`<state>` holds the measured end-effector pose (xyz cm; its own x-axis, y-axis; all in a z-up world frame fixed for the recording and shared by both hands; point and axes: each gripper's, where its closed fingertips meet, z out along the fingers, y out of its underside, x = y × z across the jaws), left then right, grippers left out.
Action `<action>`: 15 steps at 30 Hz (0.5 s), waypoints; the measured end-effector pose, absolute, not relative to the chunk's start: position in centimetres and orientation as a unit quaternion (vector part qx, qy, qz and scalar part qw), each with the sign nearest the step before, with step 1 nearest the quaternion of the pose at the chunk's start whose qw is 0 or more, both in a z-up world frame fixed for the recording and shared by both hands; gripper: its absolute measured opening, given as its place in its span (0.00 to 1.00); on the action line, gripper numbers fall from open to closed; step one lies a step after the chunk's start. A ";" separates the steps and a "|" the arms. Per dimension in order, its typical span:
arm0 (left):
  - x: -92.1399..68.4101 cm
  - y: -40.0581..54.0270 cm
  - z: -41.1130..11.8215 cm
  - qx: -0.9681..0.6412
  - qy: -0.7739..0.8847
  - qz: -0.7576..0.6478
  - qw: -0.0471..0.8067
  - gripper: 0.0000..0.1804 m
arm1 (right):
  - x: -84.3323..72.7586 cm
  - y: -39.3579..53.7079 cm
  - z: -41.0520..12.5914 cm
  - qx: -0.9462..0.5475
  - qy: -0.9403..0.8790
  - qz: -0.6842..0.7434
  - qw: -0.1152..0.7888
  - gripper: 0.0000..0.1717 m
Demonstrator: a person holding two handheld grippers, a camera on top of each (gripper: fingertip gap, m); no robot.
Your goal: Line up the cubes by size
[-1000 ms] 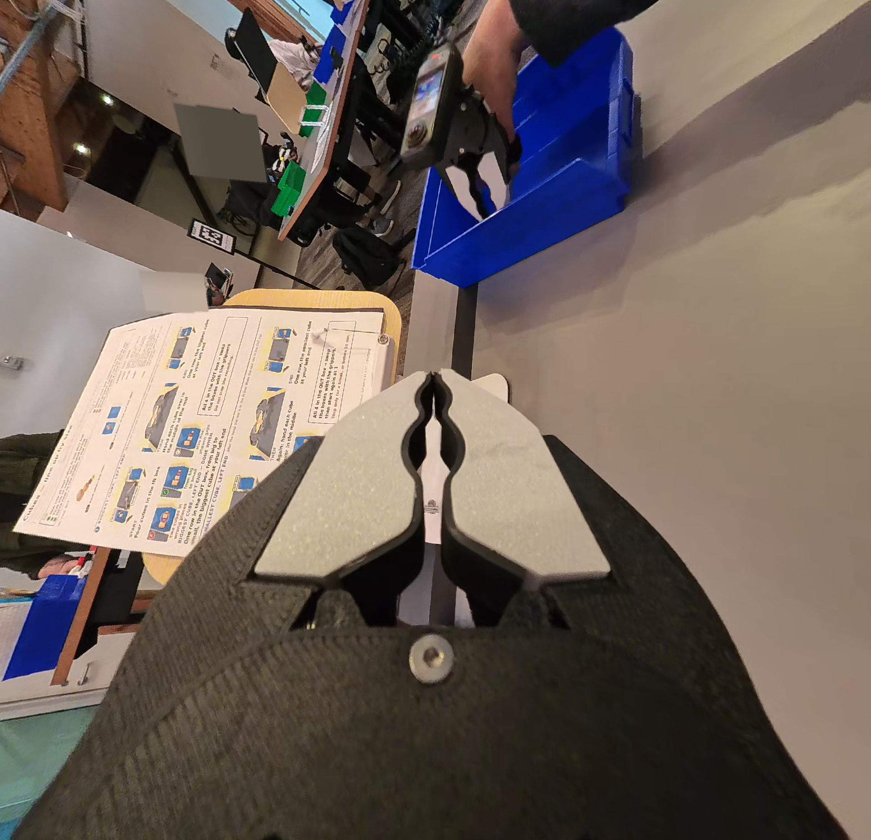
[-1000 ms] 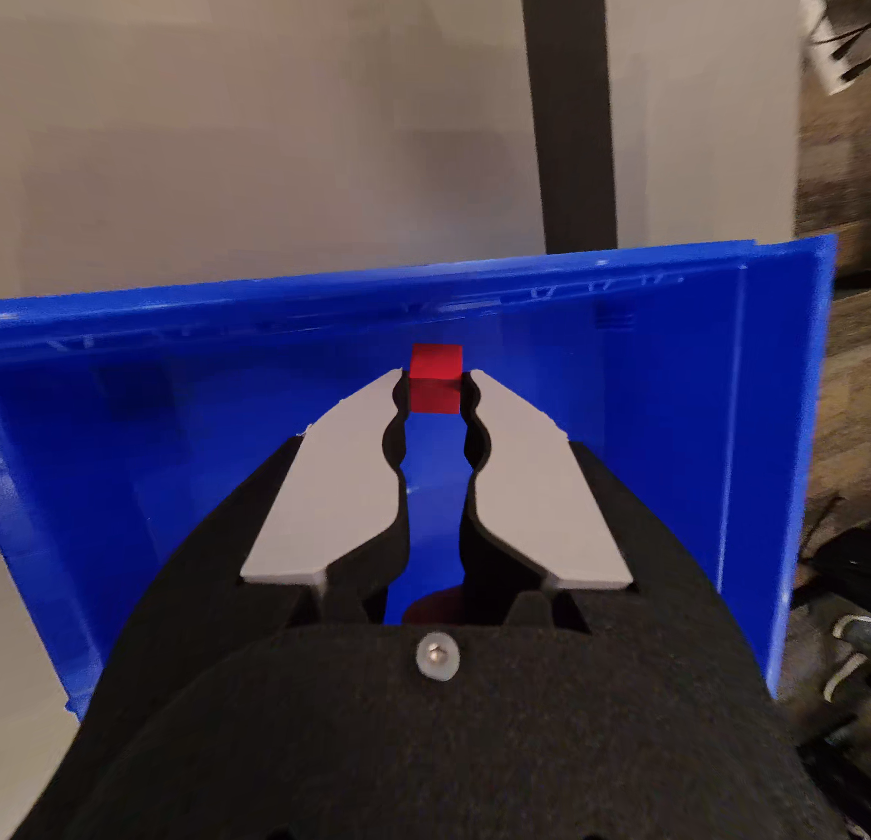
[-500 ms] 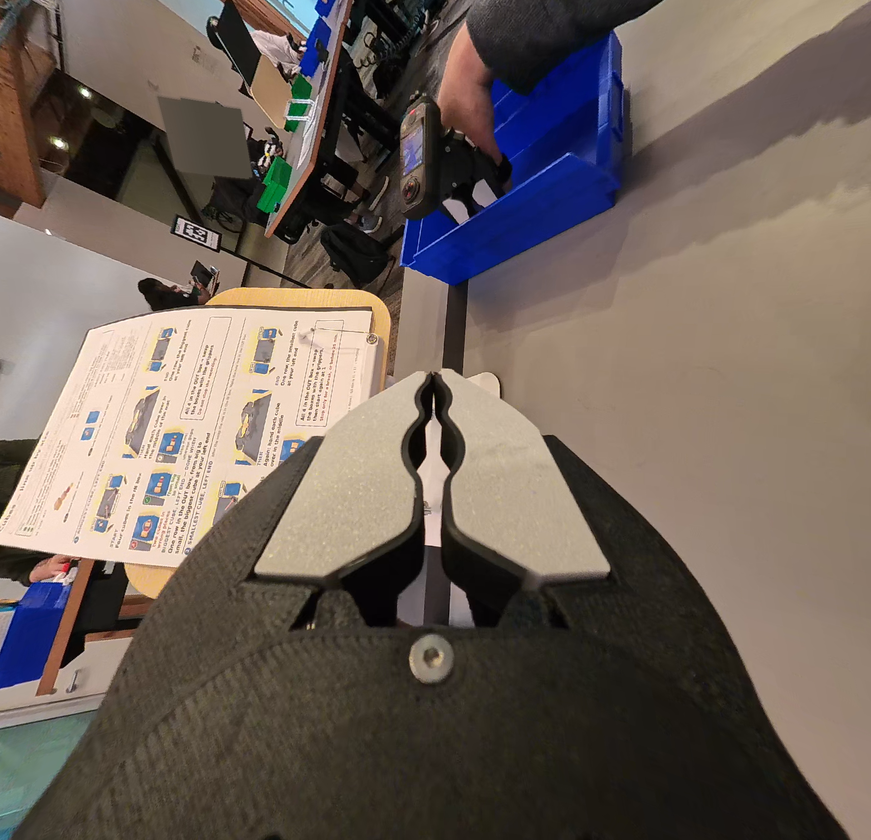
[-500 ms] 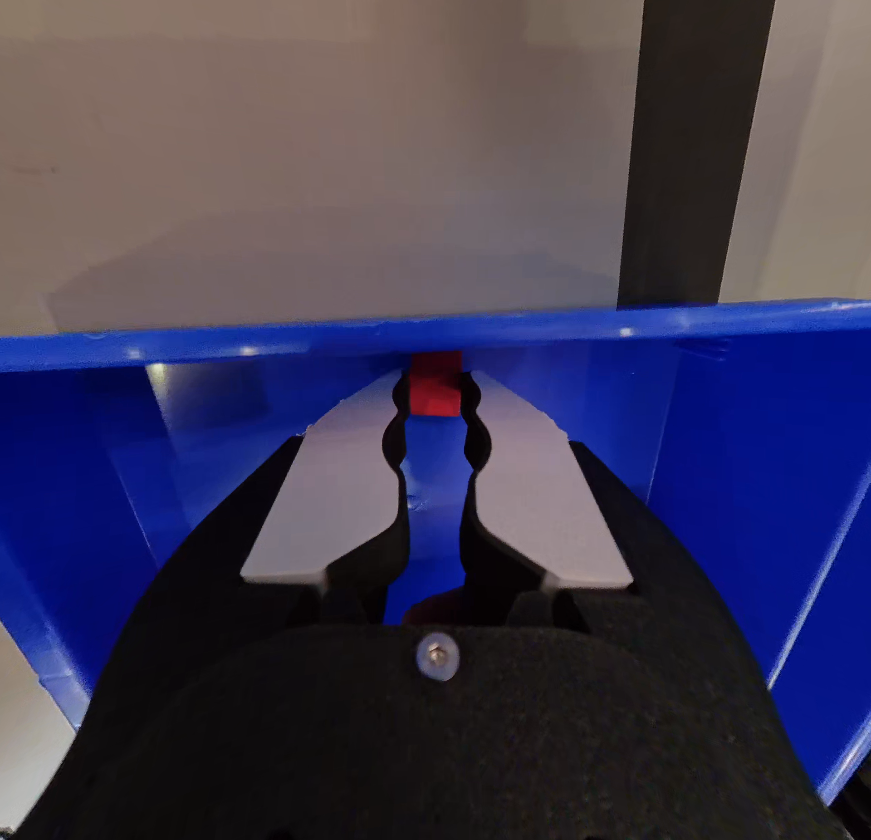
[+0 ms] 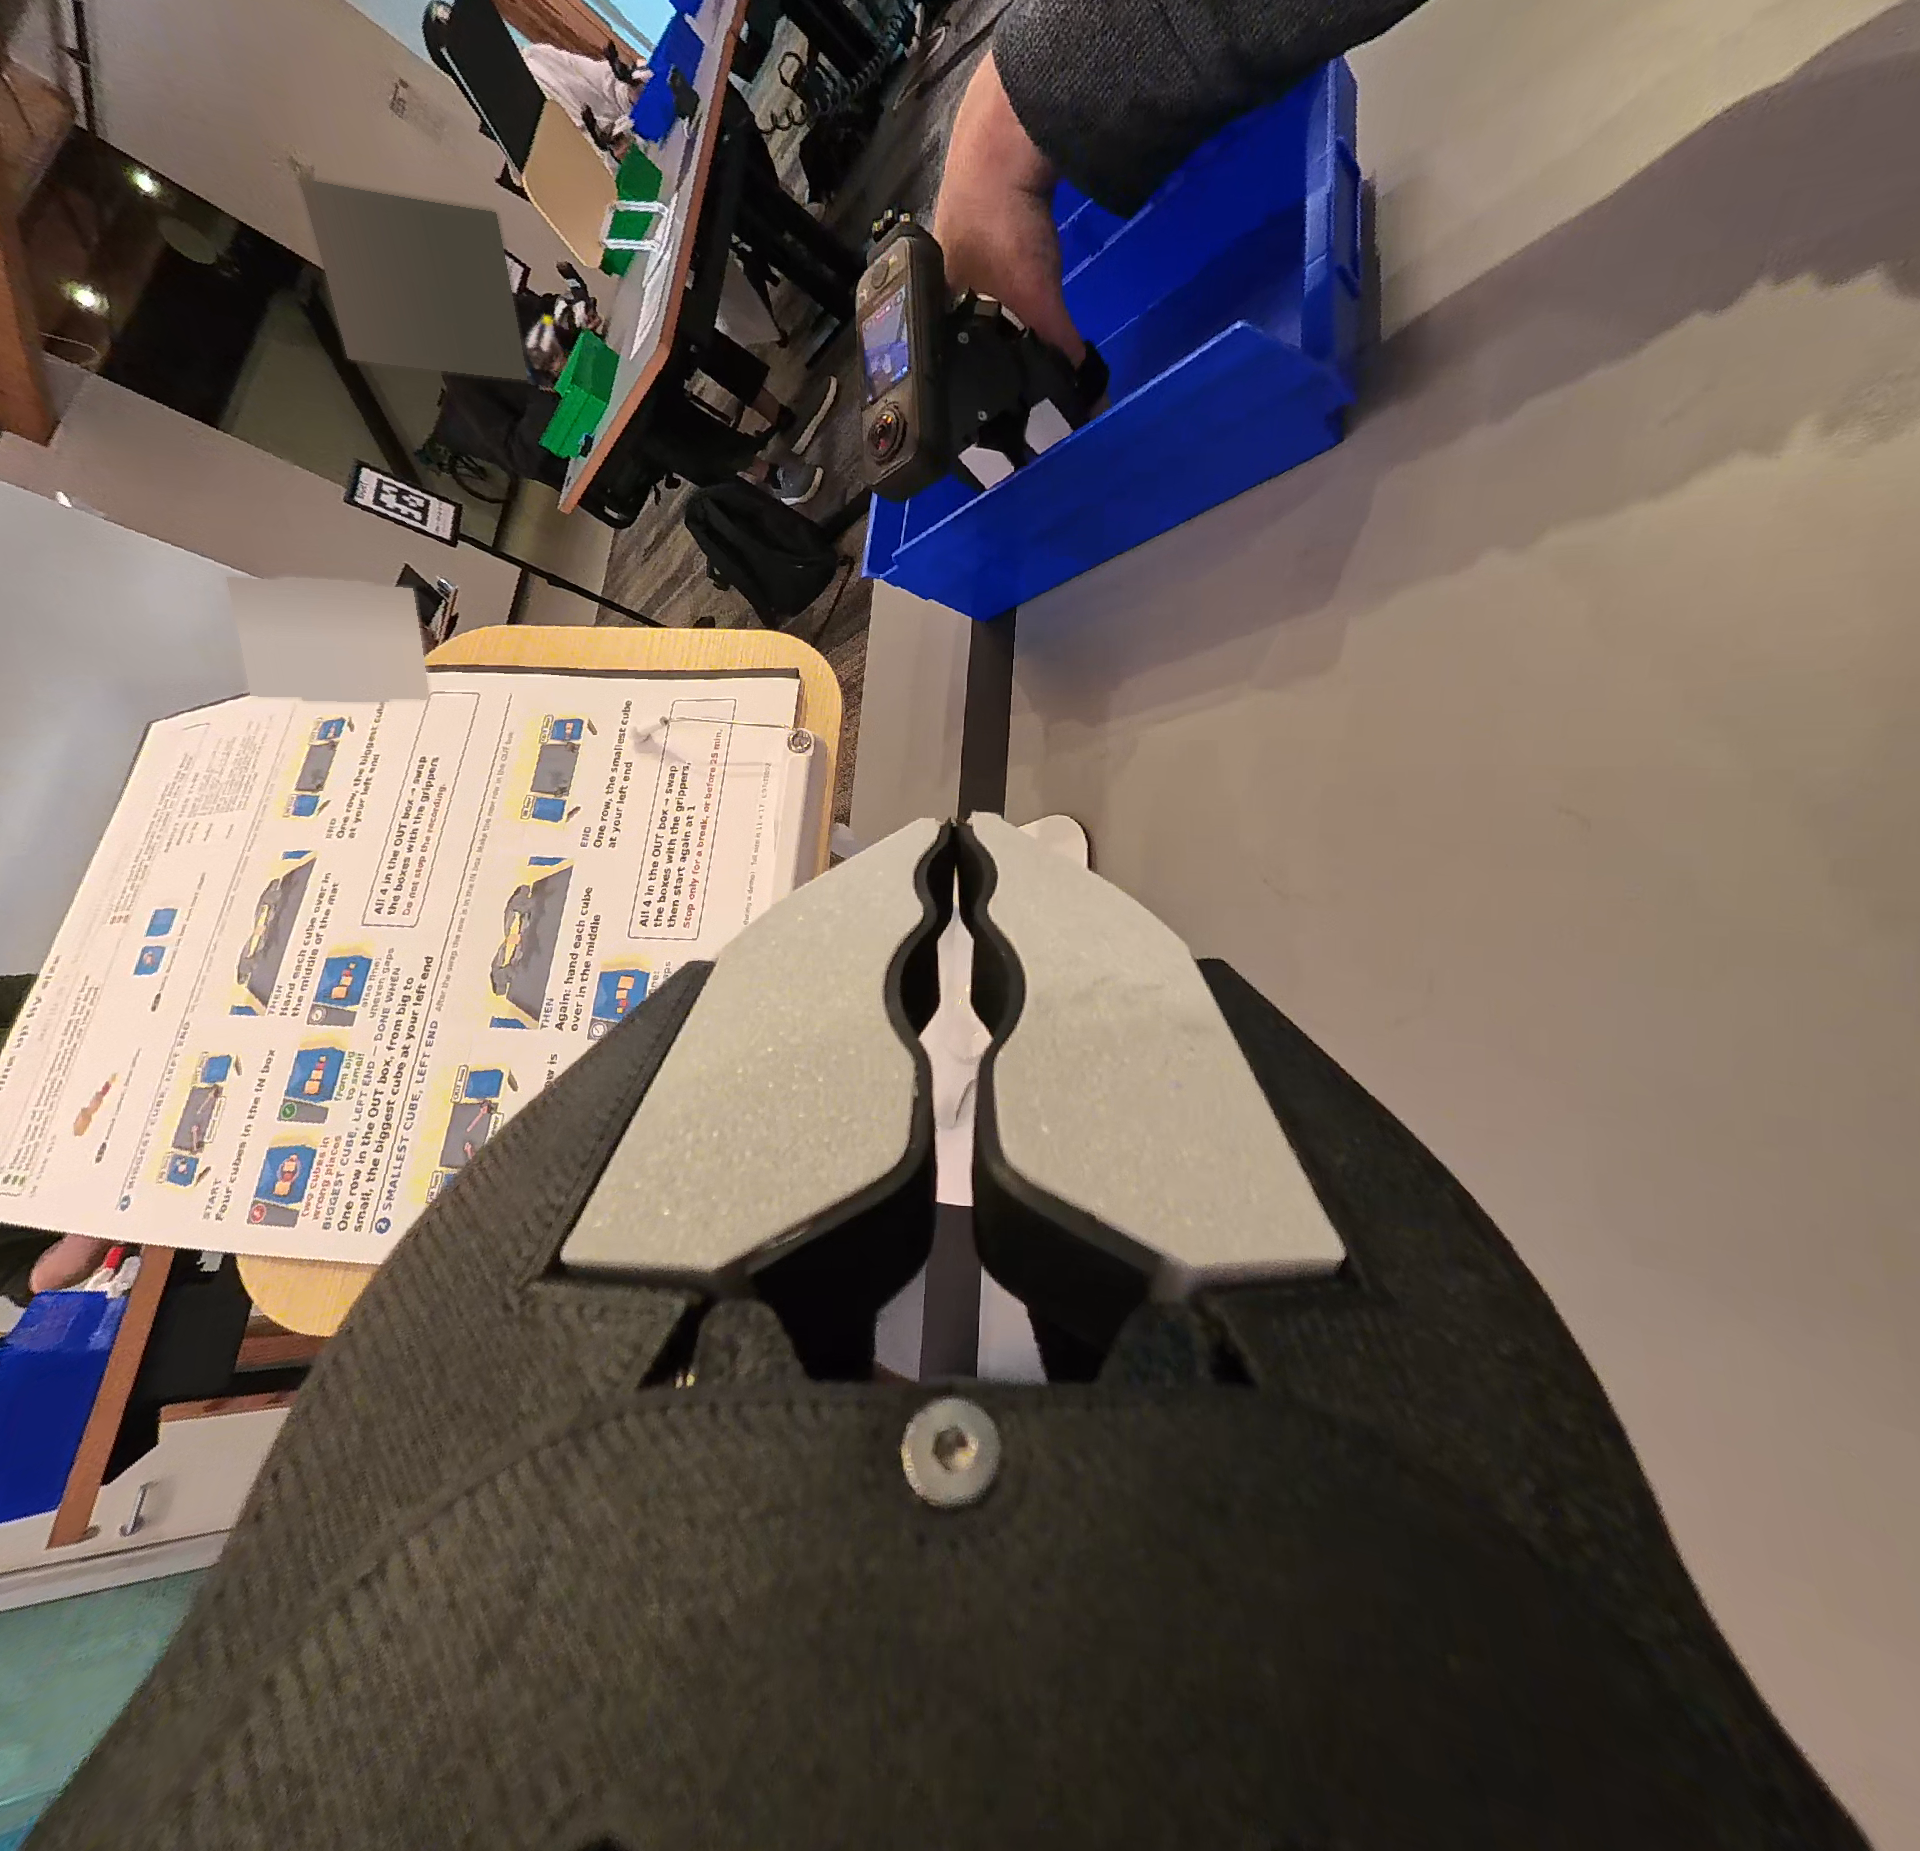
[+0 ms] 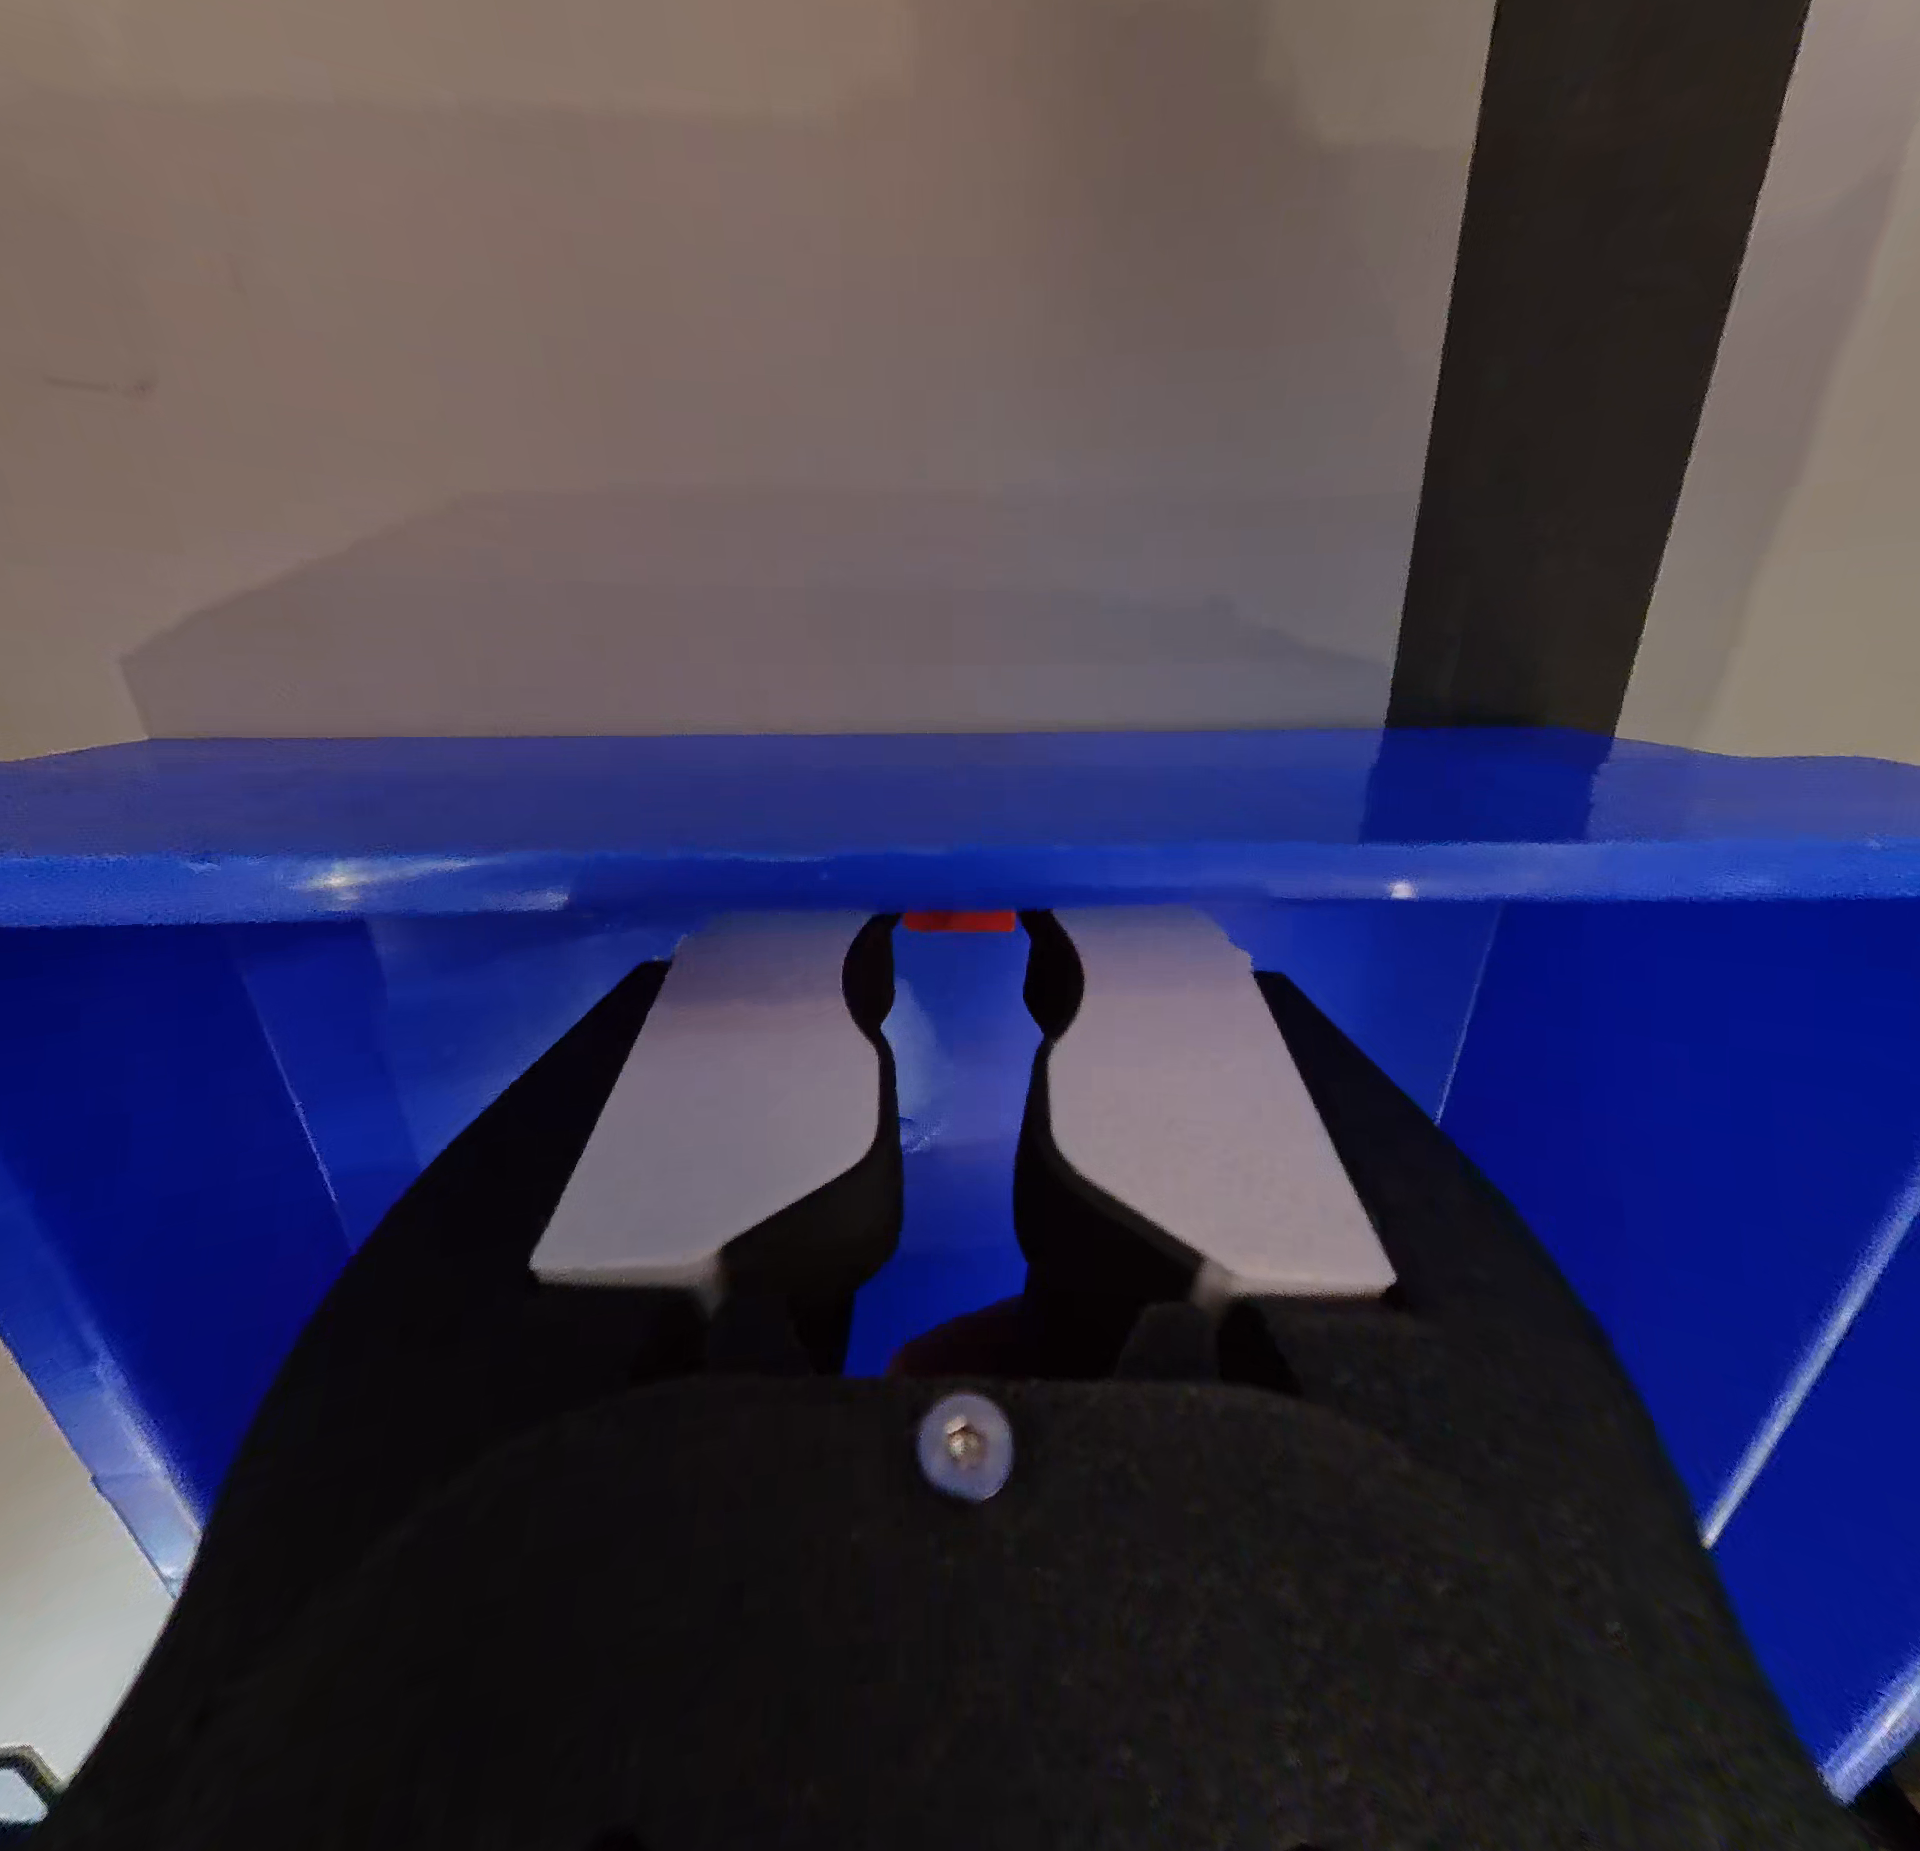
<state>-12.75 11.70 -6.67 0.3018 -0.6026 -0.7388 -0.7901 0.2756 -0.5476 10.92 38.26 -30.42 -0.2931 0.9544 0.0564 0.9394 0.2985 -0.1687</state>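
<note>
Right tongs [image 6: 958,920] reach down inside the blue bin [image 6: 935,835], and a red cube [image 6: 958,919] sits right at their tips, dead ahead along the fingers. Only a thin strip of it shows under the bin's near rim, which hides the fingertips, so I cannot tell whether the pads press on it or merely flank it. The fingers stand apart by about the cube's width. Too little of the cube shows to read any long axis.

Left tongs [image 5: 956,825] are pressed together on nothing, hovering over the grey surface [image 5: 1507,866] well away from the bin [image 5: 1143,471], which lies far ahead and to the right of them. The right tongs are clearly the nearer pair, so I judge the cube theirs to handle.

Count: one cube visible, one bin on this surface, two tongs. An instruction sheet [image 5: 416,949] lies off to the left.
</note>
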 end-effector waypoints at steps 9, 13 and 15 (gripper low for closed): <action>-12.7 11.7 -6.9 -0.598 0.586 0.084 0.540 0.00 | 10.4 38.1 -29.8 -0.586 -0.803 0.060 0.090 0.19; -12.9 11.7 -6.7 -0.597 0.585 0.089 0.542 0.00 | 11.3 38.6 -28.9 -0.594 -0.797 0.038 0.097 0.21; -13.2 11.7 -6.5 -0.598 0.581 0.092 0.545 0.00 | 11.8 38.9 -27.5 -0.603 -0.788 0.028 0.118 0.21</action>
<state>-13.18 11.67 -6.48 0.3092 -0.5943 -0.7425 -0.7942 0.2681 -0.5453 11.75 38.94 -27.47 -0.2439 0.9579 0.1516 0.9444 0.2702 -0.1872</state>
